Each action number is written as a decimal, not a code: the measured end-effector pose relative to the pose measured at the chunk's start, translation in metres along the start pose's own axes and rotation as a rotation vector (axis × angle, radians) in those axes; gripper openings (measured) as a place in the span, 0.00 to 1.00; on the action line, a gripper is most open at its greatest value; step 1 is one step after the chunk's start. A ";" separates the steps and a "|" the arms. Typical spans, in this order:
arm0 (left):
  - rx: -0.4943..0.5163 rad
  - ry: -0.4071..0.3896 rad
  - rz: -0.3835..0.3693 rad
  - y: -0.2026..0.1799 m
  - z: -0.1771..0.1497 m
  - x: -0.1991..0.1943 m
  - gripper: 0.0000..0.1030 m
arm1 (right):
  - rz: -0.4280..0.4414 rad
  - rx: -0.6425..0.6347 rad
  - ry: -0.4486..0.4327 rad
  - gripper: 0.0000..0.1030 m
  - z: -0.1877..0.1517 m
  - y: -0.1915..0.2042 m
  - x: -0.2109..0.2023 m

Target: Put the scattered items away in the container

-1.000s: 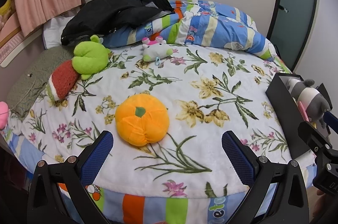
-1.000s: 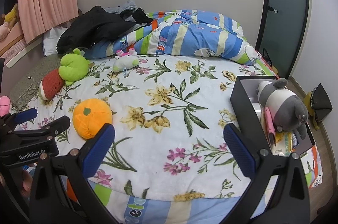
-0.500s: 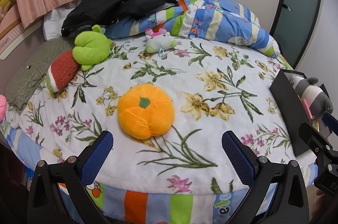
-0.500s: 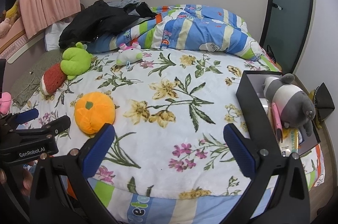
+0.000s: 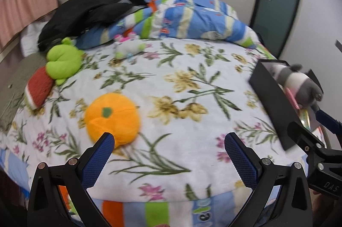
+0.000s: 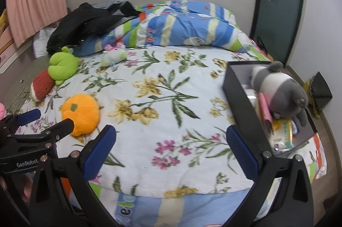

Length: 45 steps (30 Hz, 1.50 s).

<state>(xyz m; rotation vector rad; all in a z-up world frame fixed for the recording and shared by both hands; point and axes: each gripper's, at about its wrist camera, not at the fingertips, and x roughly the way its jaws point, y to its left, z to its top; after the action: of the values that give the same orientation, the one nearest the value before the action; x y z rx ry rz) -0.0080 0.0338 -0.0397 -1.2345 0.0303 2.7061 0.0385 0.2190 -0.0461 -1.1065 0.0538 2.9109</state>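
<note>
Both empty and spread wide, the left hand-held gripper [image 5: 168, 141] faces the orange pumpkin plush [image 5: 112, 117], left of the black box [image 6: 241, 96], presumably to grab it, the right hand-held gripper [image 6: 171, 137] waiting nearer that box.

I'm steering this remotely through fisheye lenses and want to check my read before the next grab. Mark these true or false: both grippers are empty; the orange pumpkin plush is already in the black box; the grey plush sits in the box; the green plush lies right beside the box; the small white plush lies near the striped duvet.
1. Both grippers are empty. True: the left gripper and right gripper are open, holding nothing.
2. The orange pumpkin plush is in the black box. False: it lies on the floral blanket.
3. The grey plush sits in the box. True.
4. The green plush lies beside the box. False: it is across the bed, against a red plush.
5. The small white plush lies near the striped duvet. True.
</note>
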 end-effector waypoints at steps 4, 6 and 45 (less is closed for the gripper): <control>0.051 0.009 -0.041 -0.032 0.005 0.006 1.00 | -0.048 0.027 -0.011 1.00 -0.004 -0.028 -0.008; 0.071 0.015 -0.058 -0.048 0.007 0.010 1.00 | -0.070 0.053 -0.007 1.00 -0.006 -0.046 -0.011; -0.174 0.085 0.107 0.125 0.000 0.055 0.99 | 0.162 -0.100 0.099 1.00 0.022 0.083 0.063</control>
<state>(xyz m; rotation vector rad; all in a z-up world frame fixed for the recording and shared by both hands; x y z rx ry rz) -0.0634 -0.0817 -0.0873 -1.4343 -0.1357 2.7956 -0.0266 0.1374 -0.0692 -1.3210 0.0006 3.0278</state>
